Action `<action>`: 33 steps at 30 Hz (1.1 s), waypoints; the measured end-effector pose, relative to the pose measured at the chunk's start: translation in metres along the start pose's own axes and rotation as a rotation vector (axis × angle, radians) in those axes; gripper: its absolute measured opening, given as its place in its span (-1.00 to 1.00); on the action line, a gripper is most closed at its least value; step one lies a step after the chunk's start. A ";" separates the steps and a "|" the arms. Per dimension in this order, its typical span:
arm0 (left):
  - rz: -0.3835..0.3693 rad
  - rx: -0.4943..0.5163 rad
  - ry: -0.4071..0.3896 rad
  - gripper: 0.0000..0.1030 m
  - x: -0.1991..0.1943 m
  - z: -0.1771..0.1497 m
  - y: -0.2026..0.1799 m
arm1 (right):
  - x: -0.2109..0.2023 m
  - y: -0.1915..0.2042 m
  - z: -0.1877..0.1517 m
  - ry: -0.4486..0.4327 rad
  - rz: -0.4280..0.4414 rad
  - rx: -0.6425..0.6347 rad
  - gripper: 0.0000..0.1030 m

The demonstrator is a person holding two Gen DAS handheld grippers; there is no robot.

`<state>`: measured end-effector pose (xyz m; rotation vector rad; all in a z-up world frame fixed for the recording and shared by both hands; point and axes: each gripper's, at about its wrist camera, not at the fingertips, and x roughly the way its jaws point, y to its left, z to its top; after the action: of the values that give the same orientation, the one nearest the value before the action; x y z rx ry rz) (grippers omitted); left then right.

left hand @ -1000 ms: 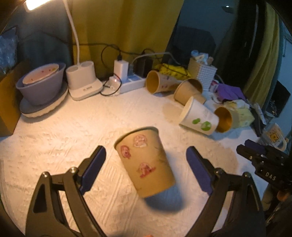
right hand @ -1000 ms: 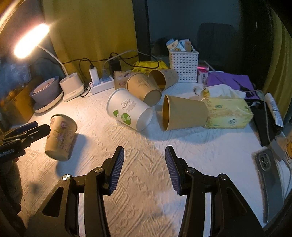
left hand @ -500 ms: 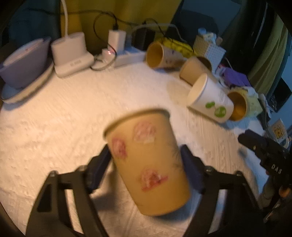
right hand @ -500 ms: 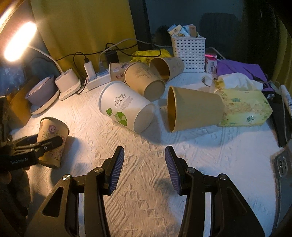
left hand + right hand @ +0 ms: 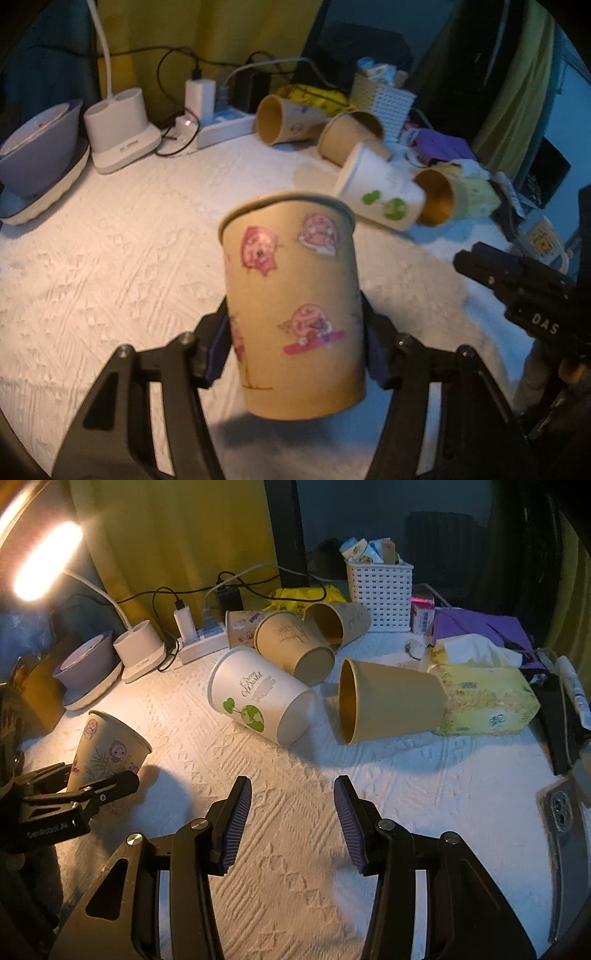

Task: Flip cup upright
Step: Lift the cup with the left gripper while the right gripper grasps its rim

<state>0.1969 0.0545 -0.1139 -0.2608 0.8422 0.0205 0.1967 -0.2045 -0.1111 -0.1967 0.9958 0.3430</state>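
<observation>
Left gripper (image 5: pixel 295 350) clamped on lower body of the brown paper cup with pink cartoon stickers (image 5: pixel 291 295), mouth up, slight tilt, lifted or just off the white textured tablecloth (image 5: pixel 110 258). Flip looks basically done; left: set down, release. Right gripper (image 5: pixel 291 823) wide open, empty, hovering over cloth. White paper cup with green globe print (image 5: pixel 258 698) and other brown cups lie on their sides

yellow curtain (image 5: pixel 177 535) | lit desk lamp (image 5: pixel 44 561) | white textured tablecloth (image 5: pixel 295 904)
</observation>
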 end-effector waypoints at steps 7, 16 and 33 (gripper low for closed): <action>-0.028 0.087 -0.061 0.18 -0.029 -0.021 -0.029 | -0.030 0.014 -0.008 -0.028 0.028 -0.017 -0.05; -0.077 0.171 -0.123 0.18 -0.057 -0.053 -0.057 | -0.076 0.035 -0.022 -0.050 0.116 -0.004 0.31; -0.092 0.295 -0.261 0.18 -0.089 -0.098 -0.084 | -0.125 0.055 -0.052 -0.023 0.323 0.060 0.32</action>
<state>0.0756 -0.0422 -0.0925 -0.0174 0.5638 -0.1518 0.0735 -0.1944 -0.0337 0.0245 1.0139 0.6072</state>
